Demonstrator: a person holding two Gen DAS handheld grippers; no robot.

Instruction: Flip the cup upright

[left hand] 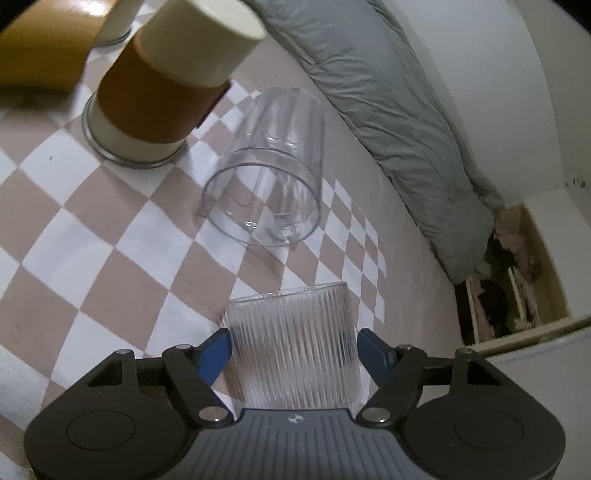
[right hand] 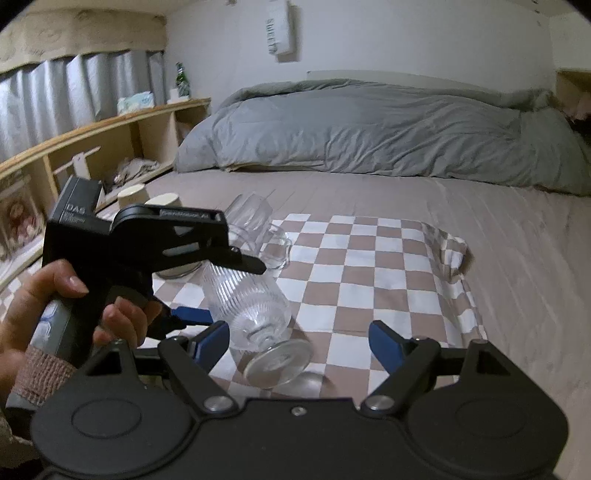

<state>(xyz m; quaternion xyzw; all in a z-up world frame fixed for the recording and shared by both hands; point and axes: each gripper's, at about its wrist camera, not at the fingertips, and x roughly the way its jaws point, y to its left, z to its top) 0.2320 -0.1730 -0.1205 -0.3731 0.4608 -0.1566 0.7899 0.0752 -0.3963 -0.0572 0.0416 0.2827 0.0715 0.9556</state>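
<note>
A ribbed clear glass cup (left hand: 295,347) sits between the blue pads of my left gripper (left hand: 295,350), which is shut on it. In the right wrist view the same ribbed cup (right hand: 255,314) is held tilted above the checkered cloth (right hand: 369,266), its thick base toward the camera. My right gripper (right hand: 299,343) is open and empty, just in front of the cup's base. A smooth clear cup (left hand: 269,177) lies on its side on the cloth (left hand: 92,221), mouth toward the left wrist camera.
A cream cup with a brown sleeve (left hand: 159,96) stands mouth-down on the cloth, another pale cup (left hand: 114,22) behind it. A grey duvet (right hand: 369,129) lies across the far bed. Wooden shelves (right hand: 110,147) run along the left. An open box (left hand: 517,277) sits beside the bed.
</note>
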